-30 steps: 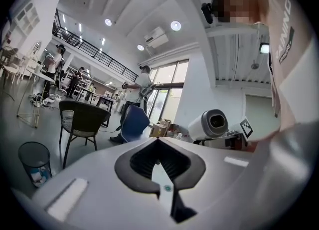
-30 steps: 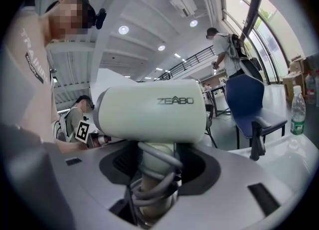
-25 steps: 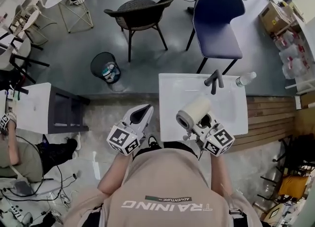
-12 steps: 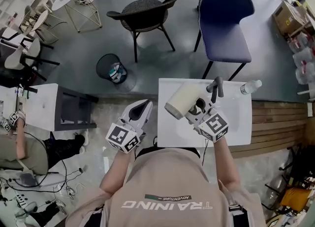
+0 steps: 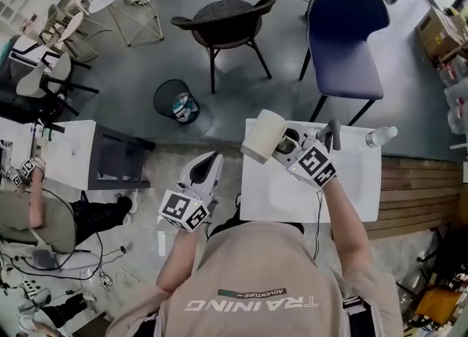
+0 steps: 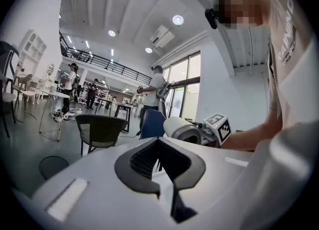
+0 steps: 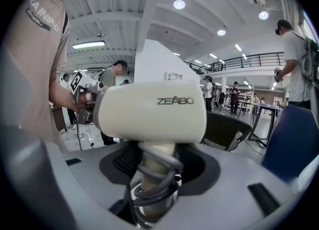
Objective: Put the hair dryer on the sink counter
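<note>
Sink counter [image 5: 344, 189] sits under the right gripper [image 5: 291, 145], clamped on the dryer [image 5: 263, 136] handle; left gripper [image 5: 212, 161] closed, empty.

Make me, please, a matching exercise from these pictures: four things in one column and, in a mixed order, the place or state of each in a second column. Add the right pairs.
Things
1. hair dryer
2. left gripper
3. water bottle
4. waste bin

Places or states
A. on the grey floor, beyond the counter's left side
B. held by its handle in the right gripper, over the far left corner of the sink counter
C. at the far right corner of the sink counter
D. empty, held to the left of the sink counter

Pairs: 1-B, 2-D, 3-C, 4-A
</note>
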`<action>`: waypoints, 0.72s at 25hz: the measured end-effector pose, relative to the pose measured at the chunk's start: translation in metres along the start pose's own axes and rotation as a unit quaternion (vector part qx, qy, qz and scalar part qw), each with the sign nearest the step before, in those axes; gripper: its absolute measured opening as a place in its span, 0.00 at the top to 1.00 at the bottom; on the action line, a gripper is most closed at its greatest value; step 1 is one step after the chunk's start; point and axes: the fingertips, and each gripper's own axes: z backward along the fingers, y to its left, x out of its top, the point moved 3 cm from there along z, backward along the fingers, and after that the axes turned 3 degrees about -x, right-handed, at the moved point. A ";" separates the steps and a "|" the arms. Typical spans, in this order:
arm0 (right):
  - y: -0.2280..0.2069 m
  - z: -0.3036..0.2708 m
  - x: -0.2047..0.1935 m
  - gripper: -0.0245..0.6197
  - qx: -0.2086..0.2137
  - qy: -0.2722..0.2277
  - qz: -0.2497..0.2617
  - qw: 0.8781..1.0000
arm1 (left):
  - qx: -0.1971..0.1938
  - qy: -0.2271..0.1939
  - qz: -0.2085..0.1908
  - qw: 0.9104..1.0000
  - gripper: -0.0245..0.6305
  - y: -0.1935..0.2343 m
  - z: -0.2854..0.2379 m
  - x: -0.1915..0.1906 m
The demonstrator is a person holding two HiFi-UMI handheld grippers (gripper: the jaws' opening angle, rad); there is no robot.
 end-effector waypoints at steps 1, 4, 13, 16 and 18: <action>-0.001 -0.004 0.001 0.63 0.000 0.009 0.010 1.000 | 0.002 -0.002 0.002 1.000 0.95 0.002 0.003 0.000; -0.001 -0.016 0.003 0.63 0.010 0.039 0.045 0.998 | 0.004 -0.010 0.005 1.000 0.95 0.007 0.011 -0.001; 0.006 -0.072 -0.031 0.63 0.090 0.185 0.177 0.962 | 0.021 -0.039 0.029 0.999 0.95 0.023 0.038 -0.014; 0.008 -0.088 -0.055 0.63 0.120 0.235 0.187 0.946 | 0.036 -0.046 0.040 0.997 0.95 0.028 0.051 -0.018; 0.007 -0.097 -0.074 0.63 0.132 0.268 0.194 0.934 | 0.044 -0.051 0.048 0.997 0.95 0.031 0.058 -0.022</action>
